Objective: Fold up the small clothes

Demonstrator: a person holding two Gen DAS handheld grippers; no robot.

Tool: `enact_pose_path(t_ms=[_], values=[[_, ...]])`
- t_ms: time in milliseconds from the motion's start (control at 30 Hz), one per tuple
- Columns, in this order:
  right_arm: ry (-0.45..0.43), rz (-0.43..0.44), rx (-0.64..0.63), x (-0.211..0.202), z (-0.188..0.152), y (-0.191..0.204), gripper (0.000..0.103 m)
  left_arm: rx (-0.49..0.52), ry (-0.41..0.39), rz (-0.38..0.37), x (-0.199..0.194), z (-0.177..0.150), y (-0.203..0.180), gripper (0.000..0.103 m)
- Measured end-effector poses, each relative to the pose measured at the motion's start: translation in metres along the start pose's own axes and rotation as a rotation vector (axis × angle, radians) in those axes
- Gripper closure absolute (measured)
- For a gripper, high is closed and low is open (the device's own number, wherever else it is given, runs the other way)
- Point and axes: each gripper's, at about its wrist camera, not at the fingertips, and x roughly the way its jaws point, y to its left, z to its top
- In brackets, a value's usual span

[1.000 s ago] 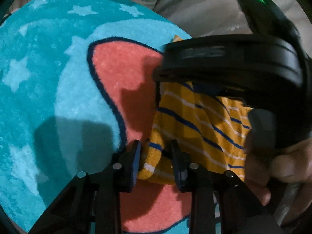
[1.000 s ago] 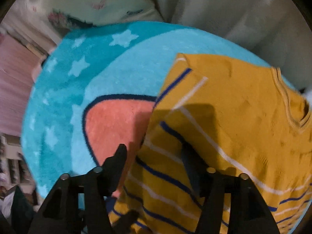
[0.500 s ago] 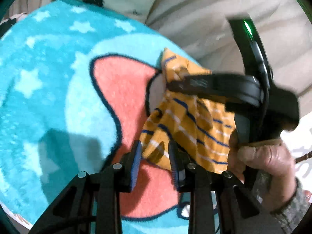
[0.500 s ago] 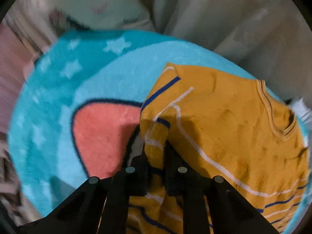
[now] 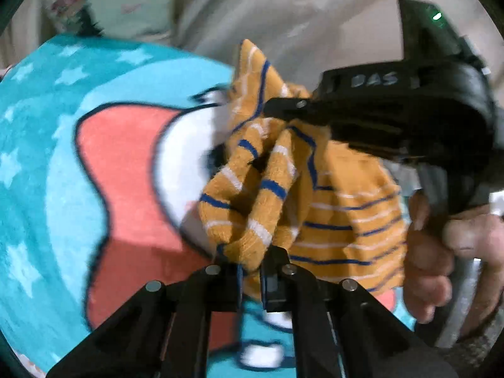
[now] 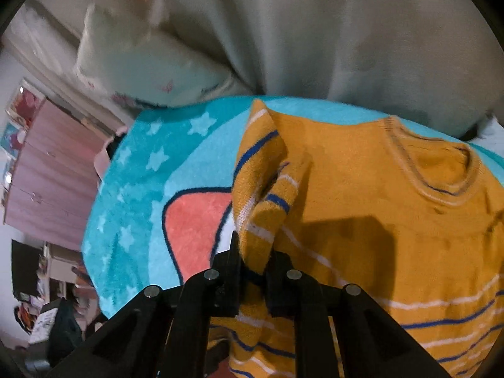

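A small mustard-yellow knit sweater (image 6: 378, 220) with blue and white stripes lies on a turquoise star rug (image 6: 141, 195). Its left side is lifted off the rug. My left gripper (image 5: 250, 261) is shut on the sweater's striped bottom hem (image 5: 245, 220), which bunches up above the jaws. My right gripper (image 6: 253, 261) is shut on a raised fold of the sweater's left edge (image 6: 261, 195). In the left wrist view the right gripper's black body (image 5: 393, 110) and the hand (image 5: 441, 252) holding it sit just to the right, above the sweater.
The rug has a coral shape (image 5: 126, 173) outlined in dark blue. Beige bedding (image 6: 315, 31) and a pale pillow (image 6: 132, 63) lie beyond the rug. A pink wardrobe (image 6: 47, 173) and floor clutter (image 6: 47, 315) stand to the left.
Both grippers closed on the sweater's left side and raised it off the rug. One second ago they were open around it.
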Motion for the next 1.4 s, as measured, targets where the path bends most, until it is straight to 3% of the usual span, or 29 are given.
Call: enact_pose_path(t_ms=[167, 300, 400, 533, 667, 767, 833, 867, 900, 1000, 1033, 1067, 1200, 1300, 1400], values=[[-0.096, 0.01, 0.08, -0.067, -0.014, -0.057, 0.092, 0.192, 0.001, -0.069, 0.001, -0.018, -0.097, 0.095], [-0.156, -0.046, 0.192, -0.115, -0.038, -0.129, 0.092, 0.259, 0.008, -0.123, -0.01, -0.034, -0.135, 0.093], [-0.172, -0.127, 0.297, -0.133, -0.064, -0.187, 0.092, 0.287, 0.018, -0.083, -0.013, -0.046, -0.136, 0.091], [-0.151, -0.193, 0.435, -0.129, -0.095, -0.246, 0.092, 0.221, 0.078, -0.033, -0.002, -0.057, -0.118, 0.091], [-0.169, -0.197, 0.418, -0.134, -0.103, -0.245, 0.091, 0.196, 0.084, 0.027, -0.011, -0.061, -0.102, 0.091], [-0.188, -0.228, 0.418, -0.152, -0.104, -0.238, 0.078, 0.179, 0.075, 0.055, -0.025, -0.063, -0.101, 0.091], [-0.228, -0.247, 0.388, -0.171, -0.109, -0.23, 0.061, 0.167, 0.072, 0.067, -0.027, -0.061, -0.096, 0.091], [-0.25, -0.233, 0.369, -0.18, -0.111, -0.225, 0.044, 0.154, 0.071, 0.071, -0.03, -0.06, -0.095, 0.091], [-0.262, -0.214, 0.361, -0.186, -0.114, -0.22, 0.036, 0.145, 0.07, 0.071, -0.031, -0.059, -0.094, 0.091], [-0.22, -0.17, 0.369, -0.175, -0.126, -0.212, 0.038, 0.123, 0.07, 0.075, -0.028, -0.054, -0.093, 0.085], [-0.193, -0.164, 0.364, -0.166, -0.131, -0.212, 0.048, 0.123, 0.069, 0.078, -0.027, -0.053, -0.094, 0.084], [-0.175, -0.167, 0.356, -0.159, -0.138, -0.211, 0.094, 0.127, 0.069, 0.079, -0.026, -0.052, -0.096, 0.084], [-0.142, -0.238, 0.398, -0.154, -0.17, -0.23, 0.092, 0.151, 0.076, 0.074, -0.019, -0.05, -0.104, 0.079], [-0.109, -0.24, 0.453, -0.151, -0.189, -0.248, 0.092, 0.144, 0.102, 0.054, -0.008, -0.048, -0.107, 0.078], [-0.106, -0.258, 0.425, -0.151, -0.196, -0.242, 0.091, 0.126, 0.137, 0.024, 0.007, -0.044, -0.109, 0.074]])
